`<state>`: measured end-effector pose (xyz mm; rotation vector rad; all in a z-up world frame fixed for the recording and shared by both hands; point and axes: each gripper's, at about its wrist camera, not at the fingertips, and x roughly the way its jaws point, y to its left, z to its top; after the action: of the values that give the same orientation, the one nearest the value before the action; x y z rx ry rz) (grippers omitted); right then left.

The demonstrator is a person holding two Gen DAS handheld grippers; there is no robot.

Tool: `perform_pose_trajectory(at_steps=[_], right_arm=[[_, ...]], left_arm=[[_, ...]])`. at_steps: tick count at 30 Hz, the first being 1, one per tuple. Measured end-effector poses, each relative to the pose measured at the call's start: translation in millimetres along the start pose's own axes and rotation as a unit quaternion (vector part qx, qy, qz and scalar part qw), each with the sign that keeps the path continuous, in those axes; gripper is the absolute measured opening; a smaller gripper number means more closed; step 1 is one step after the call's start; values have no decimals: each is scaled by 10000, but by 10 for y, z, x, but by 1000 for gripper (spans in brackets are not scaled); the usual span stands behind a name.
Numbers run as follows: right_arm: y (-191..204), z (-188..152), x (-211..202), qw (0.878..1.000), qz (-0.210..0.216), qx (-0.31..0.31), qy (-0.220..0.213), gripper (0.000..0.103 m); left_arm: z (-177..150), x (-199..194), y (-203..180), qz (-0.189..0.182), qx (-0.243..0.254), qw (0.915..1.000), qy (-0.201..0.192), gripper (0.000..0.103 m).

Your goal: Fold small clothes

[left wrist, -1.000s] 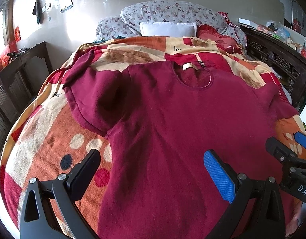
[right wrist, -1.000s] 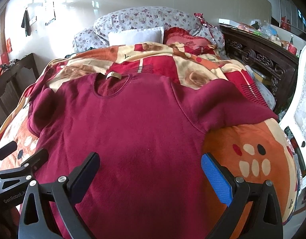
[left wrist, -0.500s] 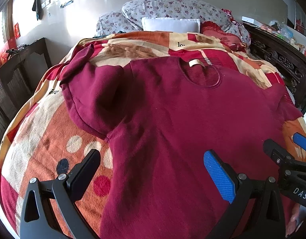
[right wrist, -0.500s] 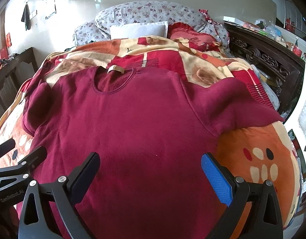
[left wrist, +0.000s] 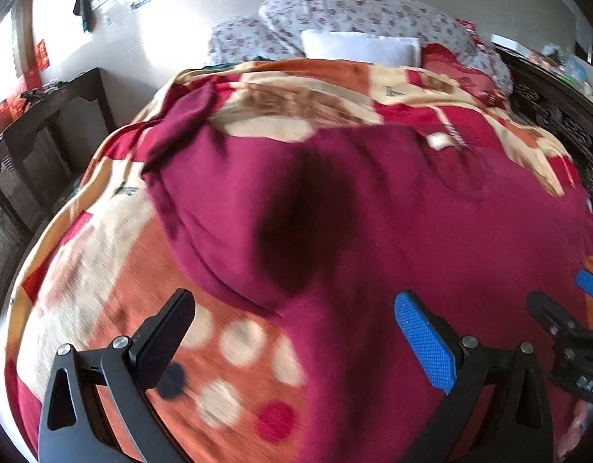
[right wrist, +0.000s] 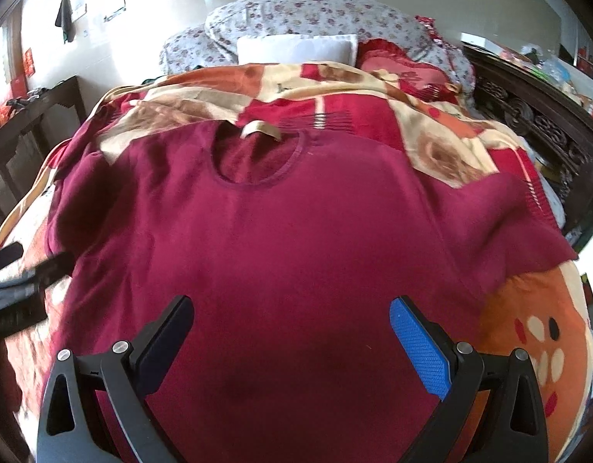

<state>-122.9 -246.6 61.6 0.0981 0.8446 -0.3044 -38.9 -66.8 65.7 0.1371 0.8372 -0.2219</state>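
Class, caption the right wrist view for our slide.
Open right gripper above a maroon shirt on a bed.

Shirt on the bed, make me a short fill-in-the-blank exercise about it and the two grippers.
1. The shirt lying on the blanket is dark ____ in colour.
2. Both the left gripper and the right gripper have their jaws ____, holding nothing.
3. The white pillow lies at the ____ end of the bed, beyond the shirt's neck hole.
4. Each gripper has one black pad and one ____ pad.

Missing words: red; open; far; blue
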Motion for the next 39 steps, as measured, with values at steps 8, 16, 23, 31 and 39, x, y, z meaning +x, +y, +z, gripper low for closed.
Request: perform_pose_trajectory(at_steps=[8, 16, 23, 31, 39], right_arm=[[329, 153, 198, 9992, 64, -402, 13, 103], [473, 201, 317, 9989, 243, -402, 21, 103], [504, 184, 435, 9985, 358, -410, 112, 103], [437, 161, 487, 9986, 430, -229, 213, 103], [224, 229, 266, 9985, 512, 171, -15, 103]], left_arm=[[471, 347, 761, 434, -356, 9983, -153, 103], [827, 797, 1227, 572, -313, 9978, -148, 103], [1047, 1132, 1506, 686, -424, 9966, -187, 103], [1169, 1394, 1657, 49, -805, 9967, 36, 23], [1204, 645, 1542, -817, -1039, 9909, -269, 9]])
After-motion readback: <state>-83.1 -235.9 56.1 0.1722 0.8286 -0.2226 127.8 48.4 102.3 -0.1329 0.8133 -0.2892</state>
